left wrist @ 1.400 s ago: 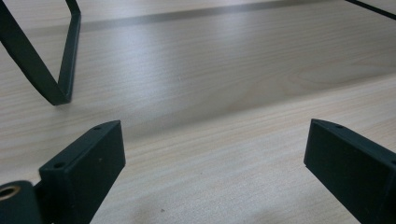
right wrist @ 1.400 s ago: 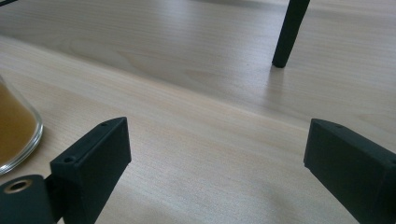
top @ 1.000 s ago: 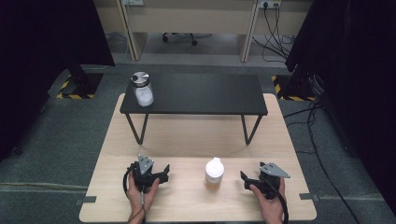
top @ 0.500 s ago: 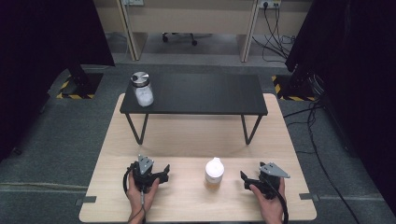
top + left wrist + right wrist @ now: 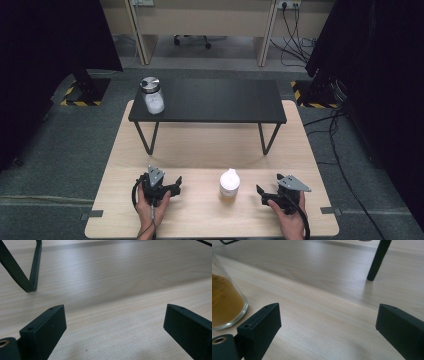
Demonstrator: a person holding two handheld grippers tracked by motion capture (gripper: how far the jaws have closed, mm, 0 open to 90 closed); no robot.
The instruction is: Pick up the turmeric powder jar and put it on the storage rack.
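At the near edge of the light wooden surface (image 5: 200, 150) we hold a hand-held gripper in each hand. Our left hand-held gripper (image 5: 172, 186) rests at the near left, its jaws spread wide with nothing between them; in the left gripper view (image 5: 113, 327) we see bare wood between the two black jaws and, farther off to the left, a bent black leg (image 5: 27, 275) of the stand. Our right hand-held gripper (image 5: 261, 193) lies at the near right, its jaws likewise spread wide and empty, as the right gripper view (image 5: 328, 327) shows.

Between the two, nearer to the right one, stands a small glass jar (image 5: 229, 186) with a white top and amber contents; its lower wall shows at the left of the right gripper view (image 5: 225, 305).

Farther away, a low black stand (image 5: 215, 100) spans the surface. On its far left corner stands a second jar (image 5: 152, 95) with a metal lid and white contents.
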